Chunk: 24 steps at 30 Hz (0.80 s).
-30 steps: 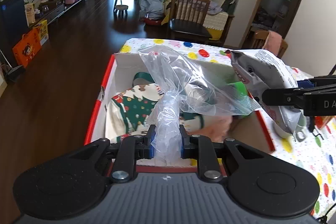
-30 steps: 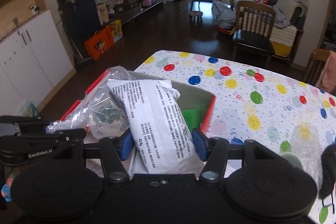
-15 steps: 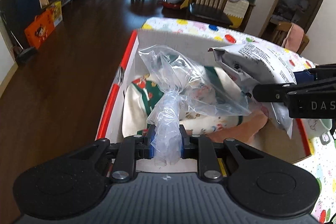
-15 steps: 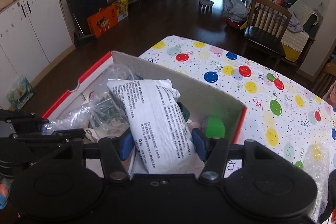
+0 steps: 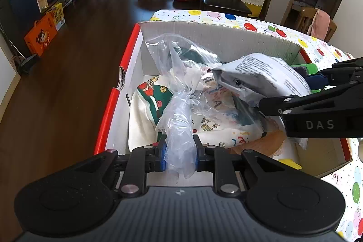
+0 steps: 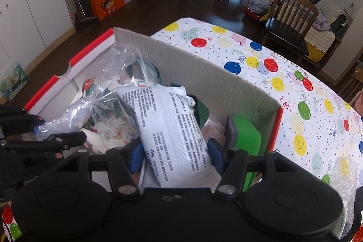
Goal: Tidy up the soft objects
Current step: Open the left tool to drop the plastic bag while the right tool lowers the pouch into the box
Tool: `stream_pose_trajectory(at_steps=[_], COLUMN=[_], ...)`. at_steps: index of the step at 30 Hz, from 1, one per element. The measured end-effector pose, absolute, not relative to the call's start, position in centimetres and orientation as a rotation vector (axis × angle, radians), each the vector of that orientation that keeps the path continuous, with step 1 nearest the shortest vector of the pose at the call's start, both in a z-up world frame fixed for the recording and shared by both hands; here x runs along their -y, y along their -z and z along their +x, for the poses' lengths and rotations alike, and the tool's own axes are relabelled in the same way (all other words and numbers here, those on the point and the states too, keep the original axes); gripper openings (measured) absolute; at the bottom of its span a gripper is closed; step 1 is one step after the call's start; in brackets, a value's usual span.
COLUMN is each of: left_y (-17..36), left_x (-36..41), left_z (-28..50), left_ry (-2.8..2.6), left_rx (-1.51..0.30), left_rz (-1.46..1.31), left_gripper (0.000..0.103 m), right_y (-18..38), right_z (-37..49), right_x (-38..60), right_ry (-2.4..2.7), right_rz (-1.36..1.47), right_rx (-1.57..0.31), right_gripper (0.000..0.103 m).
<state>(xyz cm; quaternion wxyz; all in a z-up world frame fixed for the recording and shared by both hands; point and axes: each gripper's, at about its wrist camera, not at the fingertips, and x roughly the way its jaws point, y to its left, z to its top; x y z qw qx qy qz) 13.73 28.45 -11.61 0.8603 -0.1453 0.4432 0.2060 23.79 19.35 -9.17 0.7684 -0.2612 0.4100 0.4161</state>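
Both bags hovering over the box – drop-off step.
Left tongs (image 5: 180,154) pinched the clear plastic bag (image 5: 181,92), right tongs (image 6: 176,152) clamped the printed white pouch (image 6: 168,128) above the cardboard box (image 6: 204,74) – next, lower and let go, I'd guess.

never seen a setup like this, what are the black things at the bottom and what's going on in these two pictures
The black things are tools a person holds, one in each hand, each with two fingers and a camera looking along them. One picture comes from the left tool, the other from the right. The left hand-held gripper pinches a clear plastic bag. The right hand-held gripper grips a white printed pouch. Both are held over an open cardboard box with clothes inside, which sits on a table with a balloon-patterned tablecloth.
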Motion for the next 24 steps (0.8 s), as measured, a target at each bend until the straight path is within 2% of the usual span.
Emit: stream_pose_trajectory(at_steps=[8, 10, 12, 20, 22, 24], left_y=[11.6, 11.5, 11.3, 9.2, 8.8, 8.3], left_x=[-28.6, -28.5, -28.4, -27.2, -27.1, -27.1], left_z=[13.3, 13.2, 12.8, 11.3, 10.8, 10.5], left_ry=[-0.437, -0.438, -0.434, -0.425, -0.423, -0.423], left_rx=[-0.925, -0.924, -0.915, -0.845, -0.834, -0.822], left_rz=[-0.322, -0.326, -0.336, -0.305, -0.314, -0.318], left_gripper=[0.032, 0.048, 0.077, 0.079, 0.079, 0.079], right_y=[9.9, 10.1, 10.3, 8.7, 7.8, 6.9], right_z=[24.0, 24.0, 23.8, 23.5, 23.2, 23.1], right_x=[-19.9, -20.1, -20.2, -19.2, -18.6, -18.0], right_ry=[-0.899, -0.901, -0.904, -0.934, -0.944, -0.955], right_rz=[-0.586, -0.598, -0.612, -0.573, -0.56, -0.53], right_rx=[-0.894, -0.894, -0.887, -0.872, -0.85, -0.841], right_gripper=[0.06, 0.061, 0.062, 0.066, 0.075, 0.077])
